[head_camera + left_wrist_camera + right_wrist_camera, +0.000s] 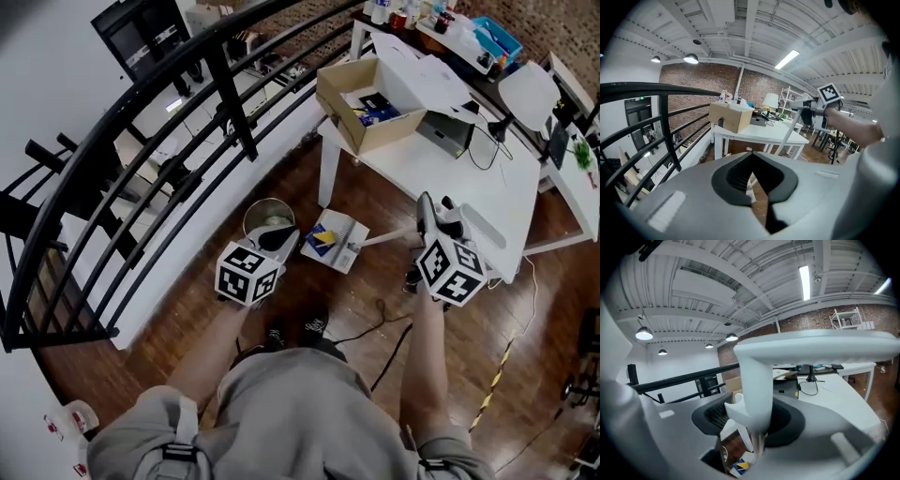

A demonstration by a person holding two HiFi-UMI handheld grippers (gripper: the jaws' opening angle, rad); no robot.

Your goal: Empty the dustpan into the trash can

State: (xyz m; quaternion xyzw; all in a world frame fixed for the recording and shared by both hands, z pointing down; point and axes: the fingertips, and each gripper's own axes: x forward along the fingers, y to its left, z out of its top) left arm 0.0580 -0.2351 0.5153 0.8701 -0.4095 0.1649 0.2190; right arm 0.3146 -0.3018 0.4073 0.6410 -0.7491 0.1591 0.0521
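A white dustpan (339,246) hangs low over the wooden floor with blue and yellow rubbish (322,238) in it. Its long white handle (754,385) runs up between the jaws of my right gripper (424,220), which is shut on it. In the right gripper view the pan's load (740,467) shows far below the jaws. A round metal trash can (267,216) stands just left of the pan. My left gripper (278,238) hovers at the can's near rim, its jaws shut with nothing between them. In the left gripper view (750,157) the can is hidden.
A black railing (141,122) curves along the left. A white table (441,173) with a cardboard box (361,127) stands behind the pan. Black cables (394,328) trail over the floor by my feet.
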